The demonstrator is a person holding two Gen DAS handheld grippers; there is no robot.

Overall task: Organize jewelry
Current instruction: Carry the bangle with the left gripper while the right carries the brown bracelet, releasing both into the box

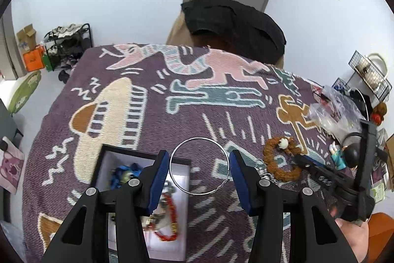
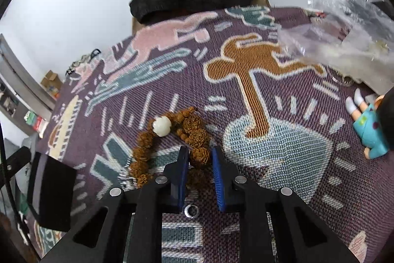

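Observation:
In the left wrist view my left gripper (image 1: 199, 154) is shut on a large silver hoop earring (image 1: 197, 138), whose ring spans the gap from one blue pad to the other, above the patterned cloth. Just left of it and below sits a black-rimmed jewelry box (image 1: 108, 164) with a white inside, holding a blue piece and a red bead bracelet (image 1: 170, 218). My right gripper (image 2: 199, 150) is shut on one bead of a brown bead bracelet (image 2: 145, 139) with a white bead (image 2: 161, 126). The bracelet lies on the cloth. That gripper (image 1: 299, 160) and the bracelet (image 1: 273, 164) also show at the right of the left wrist view.
A purple patterned cloth (image 1: 172, 115) covers the table. A small doll (image 2: 369, 125) lies at the right, with clear plastic bags (image 2: 344, 41) behind it. A black garment (image 1: 234, 21) hangs over a chair at the far edge. The box's black side (image 2: 49, 186) stands at the left.

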